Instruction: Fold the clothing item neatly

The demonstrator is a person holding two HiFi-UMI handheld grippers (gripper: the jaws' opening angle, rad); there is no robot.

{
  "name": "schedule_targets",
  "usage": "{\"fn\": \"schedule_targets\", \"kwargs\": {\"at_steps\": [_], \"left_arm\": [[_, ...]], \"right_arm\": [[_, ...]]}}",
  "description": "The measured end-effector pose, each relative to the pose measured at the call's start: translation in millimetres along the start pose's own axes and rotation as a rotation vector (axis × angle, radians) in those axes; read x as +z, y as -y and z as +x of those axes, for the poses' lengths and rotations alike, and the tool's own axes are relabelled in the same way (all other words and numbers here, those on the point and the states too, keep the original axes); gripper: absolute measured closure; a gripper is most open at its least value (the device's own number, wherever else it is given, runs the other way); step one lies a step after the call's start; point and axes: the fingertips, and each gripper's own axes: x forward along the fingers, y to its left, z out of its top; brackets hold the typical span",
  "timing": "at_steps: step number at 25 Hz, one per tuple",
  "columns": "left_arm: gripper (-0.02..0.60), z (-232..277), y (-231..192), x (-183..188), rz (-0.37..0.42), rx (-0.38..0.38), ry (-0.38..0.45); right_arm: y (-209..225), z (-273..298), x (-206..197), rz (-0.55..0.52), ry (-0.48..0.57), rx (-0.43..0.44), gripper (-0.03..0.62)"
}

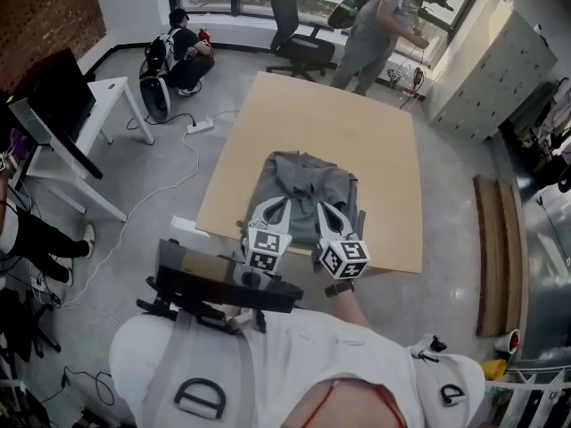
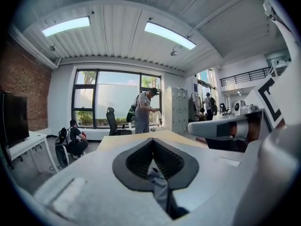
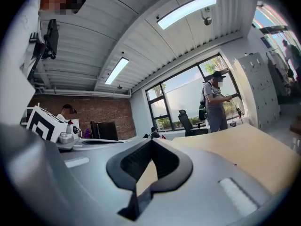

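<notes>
A grey garment (image 1: 303, 178) lies crumpled on the near half of the wooden table (image 1: 357, 132). Both grippers hover side by side over its near edge, lifted off the tabletop. My left gripper (image 1: 272, 203) is shut, and the left gripper view shows grey cloth (image 2: 158, 182) pinched in the left gripper (image 2: 153, 142) and hanging below its pads. My right gripper (image 1: 328, 209) is shut too. In the right gripper view a dark sliver of cloth (image 3: 138, 200) shows under the closed right gripper (image 3: 150, 142). The marker cubes hide the garment's nearest hem in the head view.
A person (image 1: 385, 25) stands at the window beyond the table's far edge, beside an office chair (image 1: 299, 34). Another person (image 1: 183, 53) crouches at far left. A white desk (image 1: 76, 123) with a monitor stands left, lockers (image 1: 500, 65) right, a wood plank (image 1: 496, 252) on the floor.
</notes>
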Motion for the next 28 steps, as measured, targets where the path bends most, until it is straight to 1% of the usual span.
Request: {"fn": "schedule_targets", "kwargs": {"at_steps": [2, 4, 10, 13, 17, 24, 28], "left_arm": [[0.58, 2.0, -2.0, -5.8, 0.018, -0.012, 0.015], [0.58, 2.8, -1.9, -9.8, 0.019, -0.019, 0.015], [0.58, -1.5, -4.7, 2.9, 0.003, -0.006, 0.008], [0.58, -7.1, -7.2, 3.7, -0.001, -0.003, 0.006], [0.58, -12.7, -10.6, 4.1, 0.005, 0.001, 0.007], [0.581, -29.4, -27.1, -16.0, -0.009, 0.014, -0.005], [0.581, -37.1, -30.0, -18.8, -0.006, 0.01, -0.002]], "right_arm": [[0.0, 1.8, -1.2, 0.005, 0.006, -0.01, 0.595], [-0.9, 1.5, -2.0, 0.002, 0.006, -0.013, 0.595], [-0.8, -0.8, 1.9, -0.006, 0.007, -0.025, 0.595], [-3.6, -2.6, 1.2, -0.016, 0.006, -0.028, 0.595], [0.0, -6.3, -1.0, 0.003, 0.007, -0.046, 0.595], [-11.2, -8.0, -19.1, 0.008, -0.01, -0.064, 0.595], [-8.4, -16.6, -26.8, 0.018, -0.022, -0.099, 0.595]]}}
